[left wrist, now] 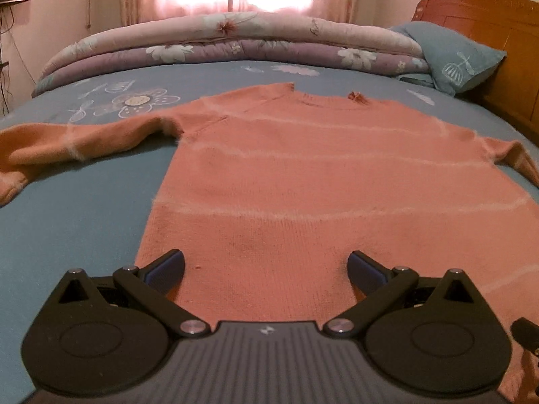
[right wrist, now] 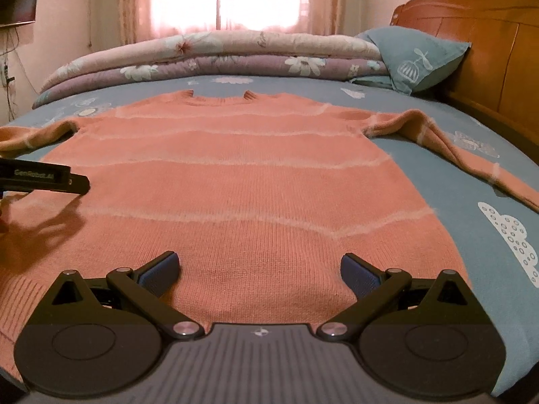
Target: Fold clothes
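An orange knit sweater [left wrist: 303,185] with pale stripes lies flat on the blue bedsheet [left wrist: 74,222], neck toward the far side, both sleeves spread out. My left gripper [left wrist: 267,269] hovers open over the sweater's lower left part, nothing between its blue-padded fingers. In the right wrist view the same sweater [right wrist: 235,181] fills the middle, and my right gripper [right wrist: 259,271] stands open above its lower hem area, empty. The left gripper's black body [right wrist: 43,178] shows at the left edge of that view, over the sweater. The right sleeve [right wrist: 454,155] runs out toward the bed's right side.
A folded floral quilt [left wrist: 229,43] lies along the far side of the bed, with a blue pillow [left wrist: 458,57] against the wooden headboard [left wrist: 498,50] at the right. A curtained window [right wrist: 225,0] is behind. Blue sheet [right wrist: 488,269] shows around the sweater.
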A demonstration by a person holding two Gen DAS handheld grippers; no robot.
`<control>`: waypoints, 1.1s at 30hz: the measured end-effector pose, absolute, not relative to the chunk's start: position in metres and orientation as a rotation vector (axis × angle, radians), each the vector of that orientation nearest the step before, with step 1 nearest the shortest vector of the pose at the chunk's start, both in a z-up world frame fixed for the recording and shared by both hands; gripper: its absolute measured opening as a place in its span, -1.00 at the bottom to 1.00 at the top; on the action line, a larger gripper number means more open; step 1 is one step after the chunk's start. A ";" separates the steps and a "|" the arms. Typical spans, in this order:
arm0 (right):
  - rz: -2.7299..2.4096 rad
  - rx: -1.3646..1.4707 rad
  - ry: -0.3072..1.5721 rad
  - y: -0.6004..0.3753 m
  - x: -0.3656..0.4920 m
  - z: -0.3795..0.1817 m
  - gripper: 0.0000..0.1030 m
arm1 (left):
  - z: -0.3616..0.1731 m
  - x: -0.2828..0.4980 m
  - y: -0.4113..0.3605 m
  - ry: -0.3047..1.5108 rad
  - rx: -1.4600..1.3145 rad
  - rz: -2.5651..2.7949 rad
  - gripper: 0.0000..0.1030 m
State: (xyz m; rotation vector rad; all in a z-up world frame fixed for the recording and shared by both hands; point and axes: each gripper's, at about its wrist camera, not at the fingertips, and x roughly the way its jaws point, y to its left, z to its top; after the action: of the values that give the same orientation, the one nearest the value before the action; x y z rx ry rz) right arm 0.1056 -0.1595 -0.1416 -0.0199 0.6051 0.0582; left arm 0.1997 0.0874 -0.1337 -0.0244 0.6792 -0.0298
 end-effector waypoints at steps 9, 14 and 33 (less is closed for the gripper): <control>0.118 0.170 0.558 -0.217 0.121 -0.087 1.00 | -0.136 0.202 0.082 0.685 0.007 -0.004 0.99; -0.046 0.380 0.591 -0.272 0.142 -0.091 1.00 | -0.136 0.202 0.082 0.684 0.003 0.001 0.99; 0.064 0.071 0.593 -0.224 0.131 -0.137 1.00 | -0.053 0.210 0.172 0.590 0.136 -0.007 0.98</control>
State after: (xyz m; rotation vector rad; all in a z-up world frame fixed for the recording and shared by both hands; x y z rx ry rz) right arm 0.1308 -0.2245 -0.1375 0.0709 0.5928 0.0639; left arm 0.2103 0.1724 -0.0531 0.1358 0.5896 -0.0072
